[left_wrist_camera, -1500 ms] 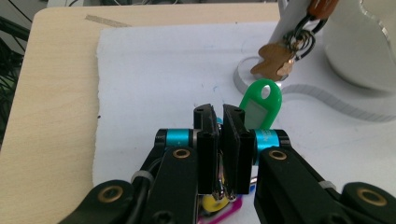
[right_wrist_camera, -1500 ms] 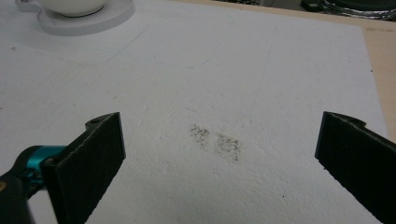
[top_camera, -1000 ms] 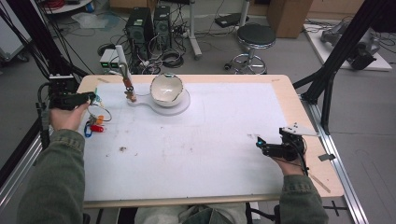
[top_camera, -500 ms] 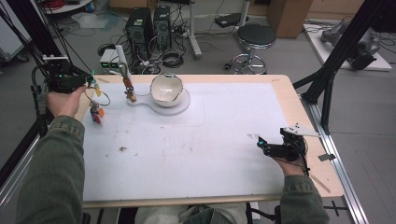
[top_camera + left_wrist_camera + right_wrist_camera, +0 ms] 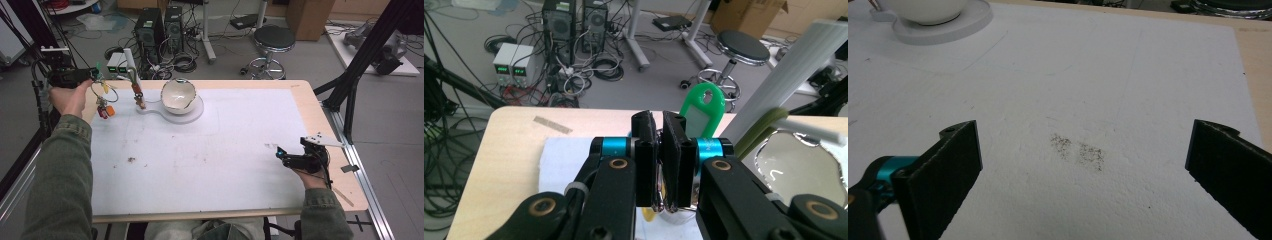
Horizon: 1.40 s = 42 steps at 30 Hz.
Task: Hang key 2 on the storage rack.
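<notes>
The left tongs (image 5: pixel 659 150) are closed on a bunch of keys (image 5: pixel 103 100). In the left gripper view the two black jaws stand nearly together, with a metal ring pinched between them and a green key tag (image 5: pixel 702 107) standing up just behind the pads. The high view gives what this close view cannot: the left tongs (image 5: pixel 94 74) are held in the air above the far left corner of the table (image 5: pixel 320 125), and from them a ring hangs down with small red and orange tags, clear of the white mat (image 5: pixel 210 155).

The right tongs (image 5: pixel 1083 165) are open, with nothing between the jaws. In the right gripper view the two pads stand far apart over the bare white mat (image 5: pixel 1098 75), above a small dark stain (image 5: pixel 1078 150). In the high view the right tongs (image 5: pixel 282 155) lie low near the right edge of the mat, well apart from the keys.

Between the two hands, toward the far side, a white bowl (image 5: pixel 178 95) sits on a white stand (image 5: pixel 172 111). The high view shows the bowl tilted, and a thin upright post (image 5: pixel 134 75) just beside it. The right gripper view shows the bowl (image 5: pixel 923 10) from the side, at its top left corner.
</notes>
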Each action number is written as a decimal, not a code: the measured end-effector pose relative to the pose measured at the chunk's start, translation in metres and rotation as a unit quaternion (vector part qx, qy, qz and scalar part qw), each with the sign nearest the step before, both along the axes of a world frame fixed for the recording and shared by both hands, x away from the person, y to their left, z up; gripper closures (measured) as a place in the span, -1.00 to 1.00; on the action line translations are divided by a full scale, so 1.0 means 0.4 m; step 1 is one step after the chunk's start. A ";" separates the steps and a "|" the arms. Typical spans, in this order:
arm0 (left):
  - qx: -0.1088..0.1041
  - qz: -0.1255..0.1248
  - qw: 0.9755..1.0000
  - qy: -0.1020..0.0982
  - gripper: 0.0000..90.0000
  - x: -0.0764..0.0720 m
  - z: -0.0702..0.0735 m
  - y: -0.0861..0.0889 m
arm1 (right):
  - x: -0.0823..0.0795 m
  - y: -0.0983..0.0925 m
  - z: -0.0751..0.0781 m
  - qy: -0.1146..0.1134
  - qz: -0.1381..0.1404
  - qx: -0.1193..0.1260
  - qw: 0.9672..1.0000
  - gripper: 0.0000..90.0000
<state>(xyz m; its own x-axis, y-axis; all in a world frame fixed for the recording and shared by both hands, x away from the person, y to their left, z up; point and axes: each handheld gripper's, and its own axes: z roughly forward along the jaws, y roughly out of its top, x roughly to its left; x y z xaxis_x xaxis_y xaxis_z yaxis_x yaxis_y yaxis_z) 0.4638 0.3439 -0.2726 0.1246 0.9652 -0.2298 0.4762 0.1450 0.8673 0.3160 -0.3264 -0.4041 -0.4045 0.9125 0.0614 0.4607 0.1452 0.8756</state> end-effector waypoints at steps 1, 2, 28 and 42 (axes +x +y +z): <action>-0.001 -0.002 1.000 -0.001 0.87 0.003 0.003 -0.001 | 0.000 0.000 0.000 0.000 0.001 0.000 1.000 -0.99; 0.001 -0.002 1.000 -0.001 0.87 0.005 0.005 -0.003 | -0.001 -0.001 0.000 0.000 0.001 0.001 1.000 -0.99; -0.041 -0.023 0.999 -0.024 0.87 0.081 0.045 -0.019 | -0.014 -0.016 -0.006 0.004 -0.007 0.003 1.000 -0.99; -0.028 -0.047 0.998 -0.026 0.87 0.130 0.038 -0.059 | -0.026 -0.027 -0.009 0.007 -0.016 0.007 1.000 -0.99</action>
<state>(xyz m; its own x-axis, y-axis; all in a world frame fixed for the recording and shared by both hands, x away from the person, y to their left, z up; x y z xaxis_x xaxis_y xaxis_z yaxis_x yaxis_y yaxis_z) 0.5157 0.3205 -0.2575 0.2272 0.9346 -0.2735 0.4448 0.1503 0.8829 0.3057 -0.3371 -0.4076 -0.3742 0.9238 0.0807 0.4780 0.1176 0.8705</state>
